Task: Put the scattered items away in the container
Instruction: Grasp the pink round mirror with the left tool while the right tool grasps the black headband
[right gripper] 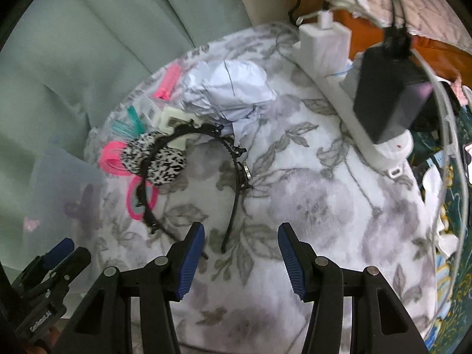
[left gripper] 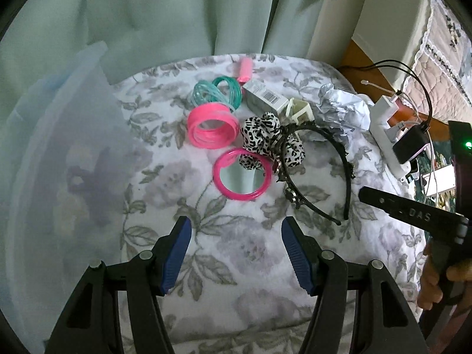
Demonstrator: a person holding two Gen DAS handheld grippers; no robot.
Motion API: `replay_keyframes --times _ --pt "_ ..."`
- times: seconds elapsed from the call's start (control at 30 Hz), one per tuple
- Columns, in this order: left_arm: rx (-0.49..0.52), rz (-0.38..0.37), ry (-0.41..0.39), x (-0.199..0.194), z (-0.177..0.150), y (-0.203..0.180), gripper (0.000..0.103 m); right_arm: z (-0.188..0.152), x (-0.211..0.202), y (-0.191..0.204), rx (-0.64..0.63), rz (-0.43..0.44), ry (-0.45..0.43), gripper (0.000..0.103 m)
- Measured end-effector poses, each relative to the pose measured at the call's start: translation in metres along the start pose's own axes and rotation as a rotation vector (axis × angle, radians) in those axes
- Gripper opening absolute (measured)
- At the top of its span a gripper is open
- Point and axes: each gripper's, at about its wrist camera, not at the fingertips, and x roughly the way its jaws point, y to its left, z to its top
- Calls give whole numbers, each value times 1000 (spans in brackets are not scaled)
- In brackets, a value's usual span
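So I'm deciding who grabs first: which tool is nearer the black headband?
Right. The right tool has the black headband tip lying just ahead of its open jaws. The left tool hovers over bare cloth, with the headband off to its right.

Both wrists look down—near (shared headband (left gripper: 318,159)).

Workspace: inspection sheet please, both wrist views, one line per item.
Surface: floral grey-and-white blanket, soft and uneven.
Job's things: black toothed headband, leopard-print fabric scrunchie, round pink-framed mirror, pink plastic bangles, teal plastic bangles, pink tube, white barcoded box; translucent plastic container beside them.
Clutter: crumpled white paper.
Grippers: left gripper open, empty; right gripper open, empty, near headband's end.
Cables: white power strip with black adapter, leads attached.
Surroundings: pale green curtain.
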Motion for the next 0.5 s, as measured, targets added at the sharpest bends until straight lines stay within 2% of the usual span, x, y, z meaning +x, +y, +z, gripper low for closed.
replay_keyframes --times 0.37,0.5 --pt "-2 3 23 36 7 13 65 15 34 7 -38 -90 1 56" --pt "-6 -2 41 51 10 15 65 14 36 10 -71 -123 -7 48"
